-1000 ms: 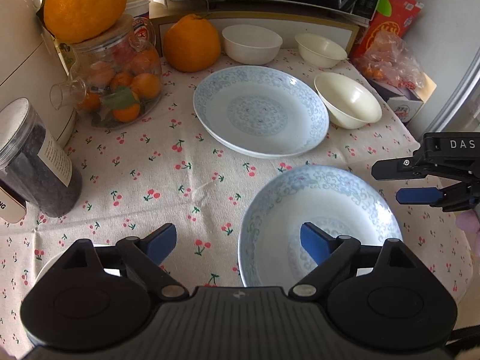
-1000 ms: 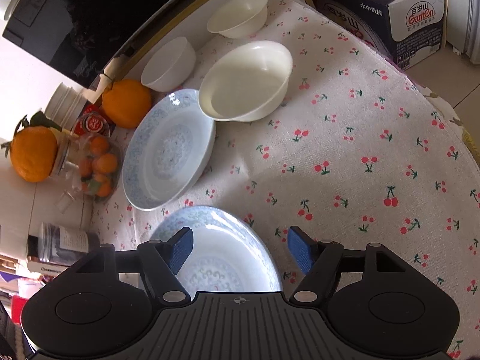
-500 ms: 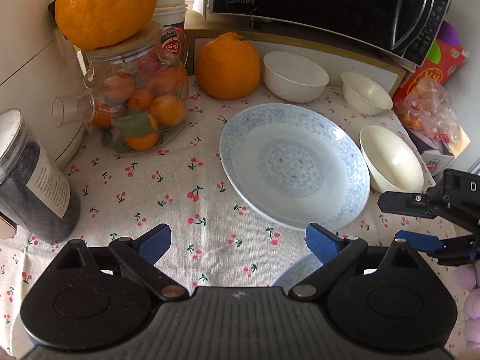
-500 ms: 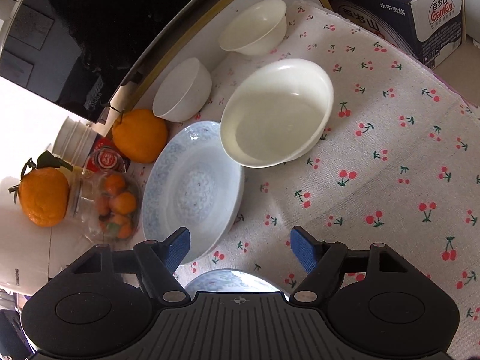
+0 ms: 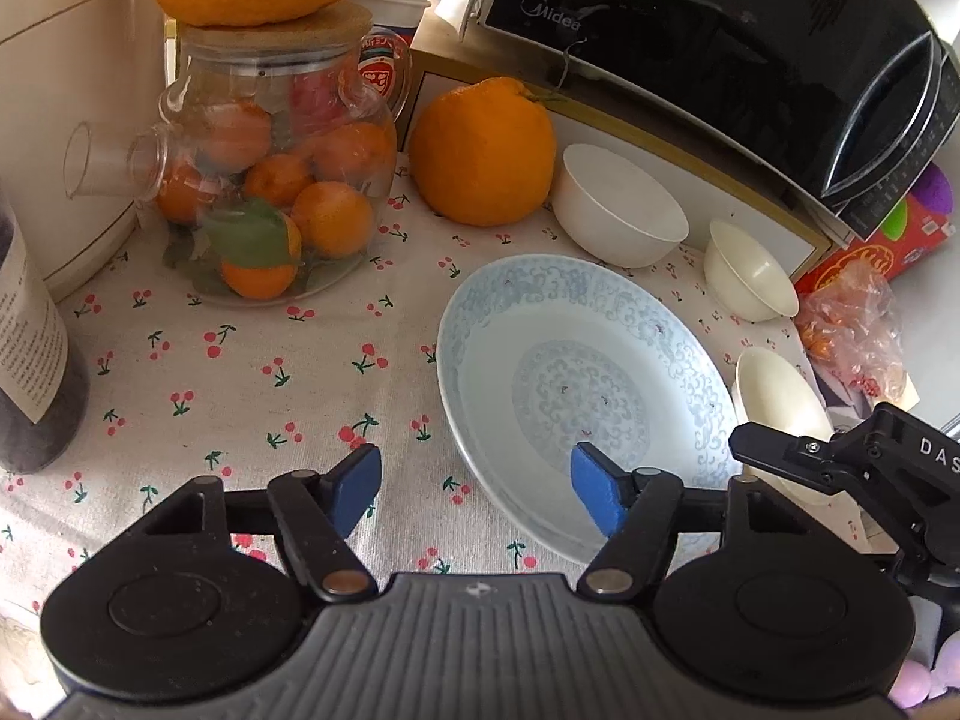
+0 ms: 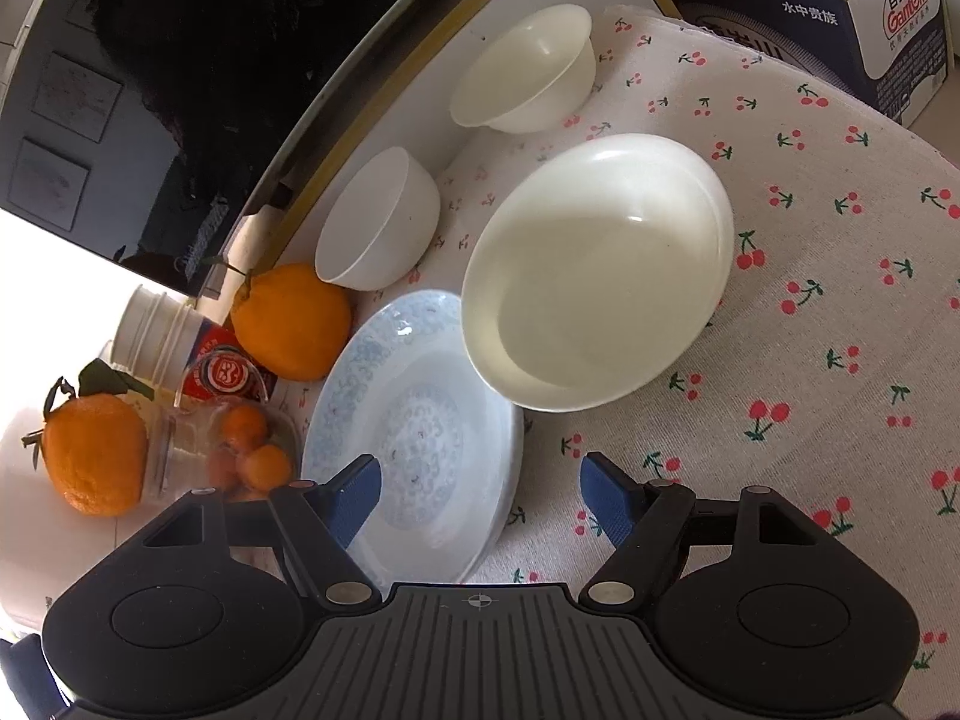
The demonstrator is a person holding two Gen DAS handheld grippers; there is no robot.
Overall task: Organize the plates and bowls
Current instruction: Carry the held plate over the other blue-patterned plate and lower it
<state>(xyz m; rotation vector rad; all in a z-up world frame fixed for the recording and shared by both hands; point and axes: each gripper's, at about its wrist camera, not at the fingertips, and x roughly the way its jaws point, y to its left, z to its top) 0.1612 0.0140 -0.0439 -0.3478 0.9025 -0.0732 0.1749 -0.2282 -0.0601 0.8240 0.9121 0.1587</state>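
With both claws spread and empty, the left claw (image 5: 474, 489) straddling the near rim of the plate (image 5: 576, 384) on the desk (image 5: 240, 372) and the right claw (image 6: 480, 495) short of the large bowl (image 6: 600, 276), a shallow rim pinch risks slippage.

Cherry-print tablecloth (image 5: 240, 372) covers the table. Black microwave (image 5: 750, 48) sits at the back. Bright daylight floods in behind it.

Left gripper (image 5: 474, 489): black ribbed housing, two round black discs, silver pivot screws, blue finger pads (image 5: 354, 489). Right gripper (image 6: 480, 495): identical build; white "DAS" lettering at the left view's right edge.
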